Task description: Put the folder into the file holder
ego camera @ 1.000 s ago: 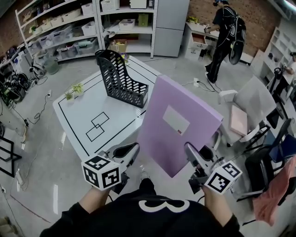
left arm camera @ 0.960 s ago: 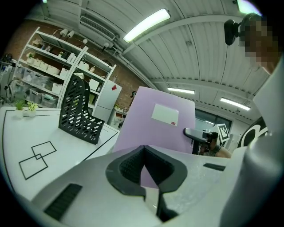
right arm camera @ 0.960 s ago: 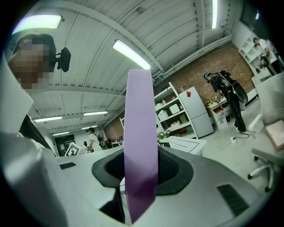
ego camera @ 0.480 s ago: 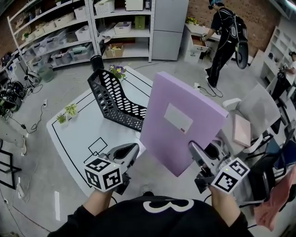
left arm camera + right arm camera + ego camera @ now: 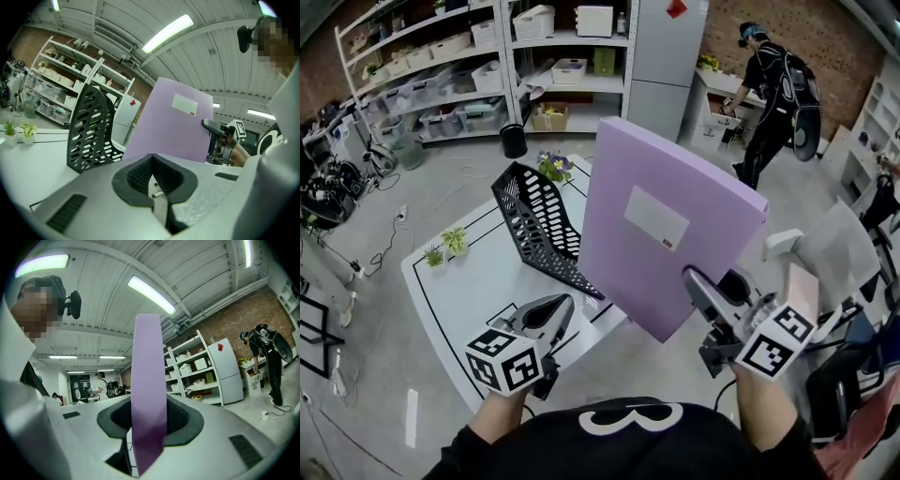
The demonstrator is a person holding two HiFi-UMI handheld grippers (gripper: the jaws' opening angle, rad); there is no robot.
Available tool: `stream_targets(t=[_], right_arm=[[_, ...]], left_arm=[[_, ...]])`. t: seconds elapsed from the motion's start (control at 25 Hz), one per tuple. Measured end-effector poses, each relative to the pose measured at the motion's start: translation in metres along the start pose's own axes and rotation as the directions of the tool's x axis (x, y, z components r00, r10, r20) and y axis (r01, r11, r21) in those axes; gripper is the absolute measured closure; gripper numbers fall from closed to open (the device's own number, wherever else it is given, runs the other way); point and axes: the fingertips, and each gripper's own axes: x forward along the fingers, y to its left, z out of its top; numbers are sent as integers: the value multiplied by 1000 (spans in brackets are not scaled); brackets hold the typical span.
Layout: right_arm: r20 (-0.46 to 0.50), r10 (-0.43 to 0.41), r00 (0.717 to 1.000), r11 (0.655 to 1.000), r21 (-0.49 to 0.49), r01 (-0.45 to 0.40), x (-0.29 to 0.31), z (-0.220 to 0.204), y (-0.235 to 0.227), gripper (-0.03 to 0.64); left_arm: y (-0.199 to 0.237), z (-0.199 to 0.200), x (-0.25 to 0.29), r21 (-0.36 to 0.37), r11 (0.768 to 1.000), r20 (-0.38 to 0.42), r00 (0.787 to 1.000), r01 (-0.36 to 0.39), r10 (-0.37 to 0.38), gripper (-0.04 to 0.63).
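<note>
A large purple folder [image 5: 666, 225] with a white label stands upright in the air, its lower right corner clamped in my right gripper [image 5: 692, 279]. In the right gripper view the folder's spine [image 5: 149, 380] runs straight up between the jaws. The black perforated file holder [image 5: 542, 225] sits on the white table [image 5: 469, 281], just left of and beyond the folder. My left gripper [image 5: 565, 305] hovers over the table's near edge, shut and empty. From the left gripper view the holder [image 5: 89, 126] stands left of the folder [image 5: 173, 122], with a small gap between them.
Two small potted plants [image 5: 450, 244] and a flower pot [image 5: 553, 167] stand on the table beside the holder. Shelves with bins [image 5: 441, 56] line the back wall. A person [image 5: 773, 84] stands at the far right. A chair [image 5: 825, 253] is on my right.
The folder and right gripper have moved up and forward, closer to the file holder. The table and holder now lie nearer to me. The left gripper keeps its pose.
</note>
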Motion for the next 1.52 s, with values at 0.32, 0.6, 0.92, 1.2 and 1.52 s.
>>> stream_targets(t=[0.32, 0.6, 0.92, 1.2, 1.52], right_arm=[[-9, 97, 995, 989, -107, -98, 51, 23, 4, 457], [-27, 162, 986, 976, -144, -164, 94, 26, 3, 457], [-52, 254, 966, 954, -150, -259, 139, 24, 8, 457], [-66, 311, 948, 939, -133, -317, 172, 13, 3, 457], [-74, 329, 942, 932, -134, -336, 194, -13, -4, 457]], left_arm=[[16, 4, -8, -2, 998, 16, 998, -58, 58, 591], [26, -2, -25, -12, 992, 14, 992, -127, 127, 589], [45, 6, -37, -27, 975, 37, 974, -221, 222, 589], [69, 12, -50, -80, 942, 45, 943, -326, 330, 590], [83, 14, -54, -120, 916, 62, 918, -384, 393, 589]])
